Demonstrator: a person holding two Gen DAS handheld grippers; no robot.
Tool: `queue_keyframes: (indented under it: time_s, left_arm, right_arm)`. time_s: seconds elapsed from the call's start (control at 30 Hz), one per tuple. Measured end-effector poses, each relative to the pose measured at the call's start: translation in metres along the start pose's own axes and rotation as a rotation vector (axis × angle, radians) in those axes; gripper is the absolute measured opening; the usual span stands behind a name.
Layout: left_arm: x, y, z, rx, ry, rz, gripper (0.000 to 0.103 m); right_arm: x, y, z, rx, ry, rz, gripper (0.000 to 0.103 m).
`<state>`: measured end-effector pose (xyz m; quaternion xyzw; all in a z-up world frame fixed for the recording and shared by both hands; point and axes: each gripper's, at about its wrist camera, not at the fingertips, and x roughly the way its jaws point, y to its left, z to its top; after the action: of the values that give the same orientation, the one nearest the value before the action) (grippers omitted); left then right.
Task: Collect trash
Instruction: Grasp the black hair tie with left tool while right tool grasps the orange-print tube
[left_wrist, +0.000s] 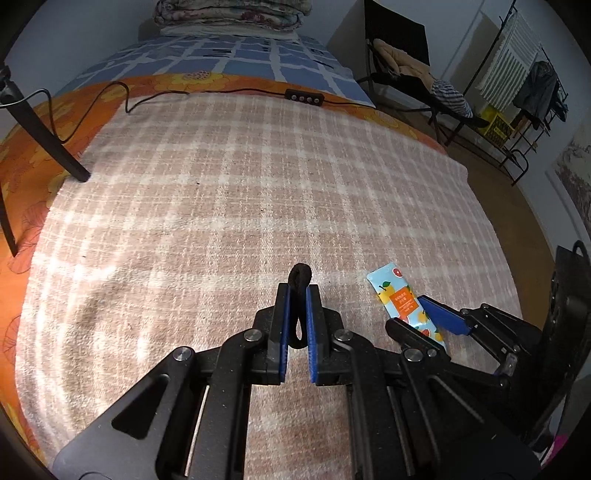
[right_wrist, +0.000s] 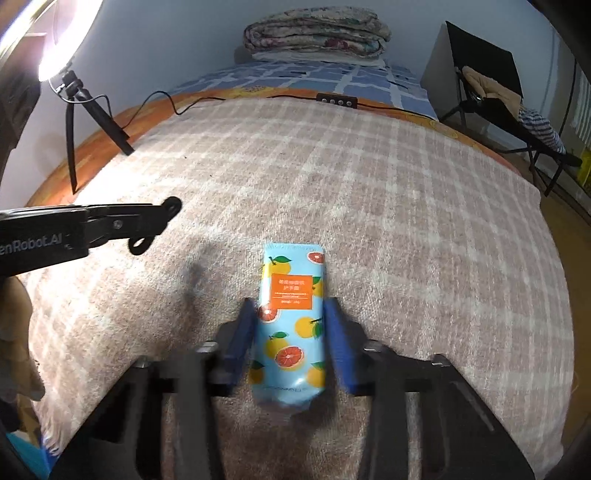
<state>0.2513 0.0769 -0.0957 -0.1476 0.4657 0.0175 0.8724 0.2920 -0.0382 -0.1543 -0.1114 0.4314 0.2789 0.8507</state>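
The left gripper (left_wrist: 298, 295) points steeply down toward the bed (left_wrist: 221, 206), its jaws clenched on a black cord loop (left_wrist: 300, 275). The loop stands upright between the blue pads (left_wrist: 313, 325), its top poking out past the tips at 12 o'clock and its lower bend hanging between the pads. In the right wrist view this gripper enters from 9 o'clock as a dark bar above the plaid blanket (right_wrist: 406, 221), with the loop showing at its tip and below it.

The right gripper (right_wrist: 291, 314) also tilts steeply down. A light-blue citrus-print packet (right_wrist: 290, 314) lies lengthwise between its jaws, one end toward 12 o'clock and the other, crumpled, toward 6 o'clock. The jaws stand partly closed on either side of the packet, close to its edges (motion blur on the fingers prevents a firm reading of contact, so a grasp cannot be confirmed). In the left wrist view the packet sits at about 3 o'clock from the left gripper, resting on the blanket, with one blue finger (left_wrist: 441, 315) of the right gripper on its far side and a black finger on the near side.

At the far edge of the blanket lie a black cable with an inline controller (left_wrist: 304, 98), and a tripod leg (left_wrist: 48, 136) rests at 10 o'clock.
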Motion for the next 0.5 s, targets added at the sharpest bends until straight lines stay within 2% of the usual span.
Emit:
queue_keyframes:
  time_s: [0.2, 0.5]
  left_arm:
    - [-0.025, -0.009, -0.011, 0.036, -0.031, 0.008, 0.006]
    - [-0.070, -0.020, -0.040, 0.085, -0.072, 0.008, 0.006]
  right_arm:
    - [-0.010, -0.004, -0.006, 0.031, -0.015, 0.011, 0.034]
    - [-0.050, -0.004, -0.018, 0.056, -0.074, 0.030, 0.034]
